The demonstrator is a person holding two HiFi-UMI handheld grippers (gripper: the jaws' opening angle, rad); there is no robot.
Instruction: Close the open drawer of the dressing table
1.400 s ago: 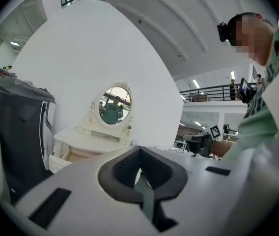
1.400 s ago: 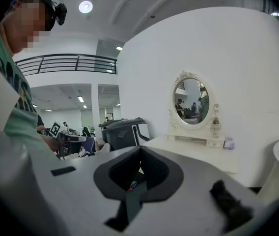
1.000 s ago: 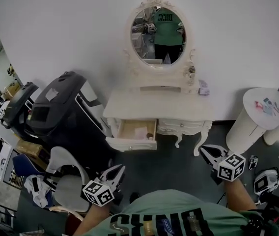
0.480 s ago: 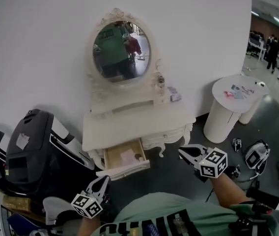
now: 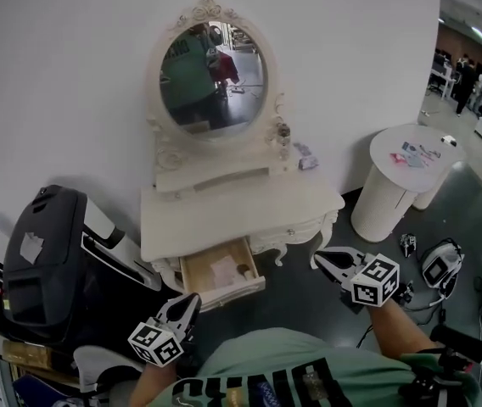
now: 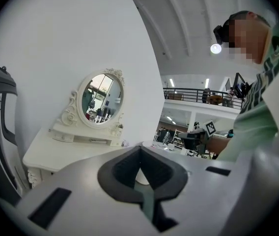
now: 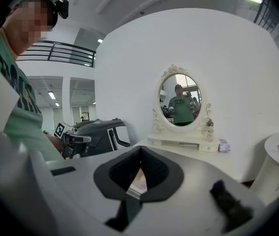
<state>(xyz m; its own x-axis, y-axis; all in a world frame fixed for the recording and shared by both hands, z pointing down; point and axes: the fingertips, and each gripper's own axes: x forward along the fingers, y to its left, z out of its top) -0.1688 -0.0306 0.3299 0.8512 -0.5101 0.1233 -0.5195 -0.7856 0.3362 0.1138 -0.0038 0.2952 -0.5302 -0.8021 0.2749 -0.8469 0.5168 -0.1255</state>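
Approach seemed the step: left hand-held gripper (image 5: 190,302) and right hand-held gripper (image 5: 321,259), each pressed together and empty, hung short of the open cream wooden drawer (image 5: 222,271), which next needed a square push.

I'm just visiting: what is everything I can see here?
Dressing table: one, white, against the wall.
Oval mirror: one, white carved frame, on the dressing table.
Drawer: one, white front, open, under the tabletop's left half.
Paper: one, pale, inside the drawer.
Small box: one, pale purple, tabletop's back right corner.
Round stand: one, white, right of the dressing table.
Bulky machine: one, black, left of the dressing table.
Left gripper: one, white and black, shut, before the drawer.
Right gripper: one, white and black, shut, right of the drawer.
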